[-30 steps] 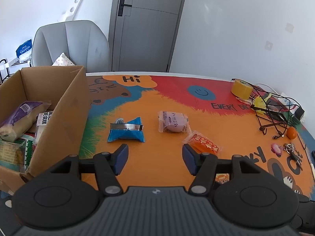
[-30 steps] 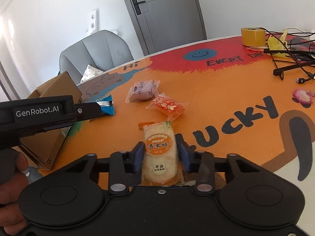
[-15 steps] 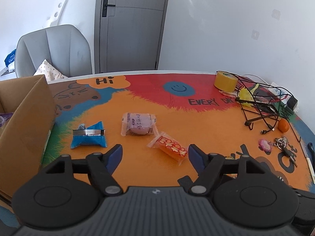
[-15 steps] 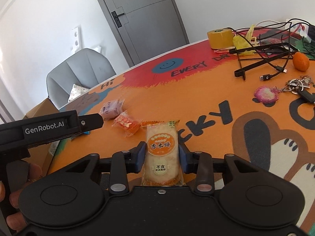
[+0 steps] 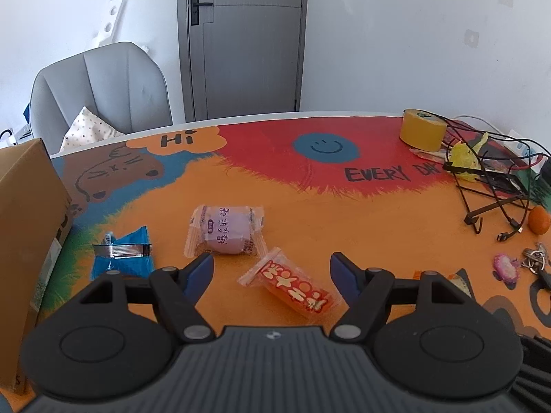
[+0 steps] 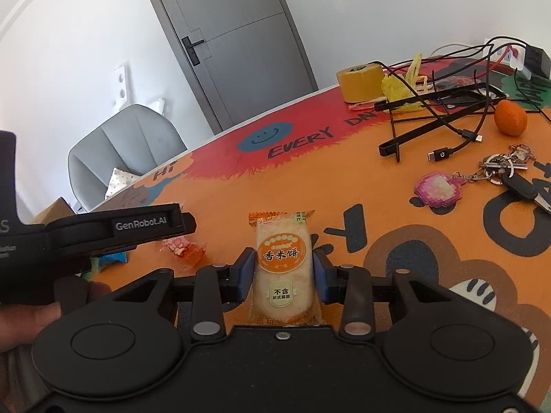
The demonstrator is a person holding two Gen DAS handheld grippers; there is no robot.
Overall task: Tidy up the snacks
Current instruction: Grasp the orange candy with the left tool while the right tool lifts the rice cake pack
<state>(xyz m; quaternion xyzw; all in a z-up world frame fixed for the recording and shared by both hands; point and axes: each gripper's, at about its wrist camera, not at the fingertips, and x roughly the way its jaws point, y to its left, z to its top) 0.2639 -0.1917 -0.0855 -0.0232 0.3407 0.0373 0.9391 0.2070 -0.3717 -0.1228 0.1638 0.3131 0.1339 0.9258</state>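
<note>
While the right gripper [image 6: 281, 277] stays clamped on the rice cracker packet [image 6: 283, 268], the left gripper [image 5: 272, 273], jaws now wider and empty, has advanced from the cardboard box [image 5: 24, 241] to frame the orange snack packet [image 5: 292, 284], likely the next pick.

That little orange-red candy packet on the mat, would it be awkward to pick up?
Probably a bit. The orange-red packet lies flat on the mat, so the left tool must pinch low. Its glossy film looks slippery, and the crimped ends seem floppy. It is likely very light.

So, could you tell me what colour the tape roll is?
Yellow tape roll, clearest in the left wrist view.
</note>
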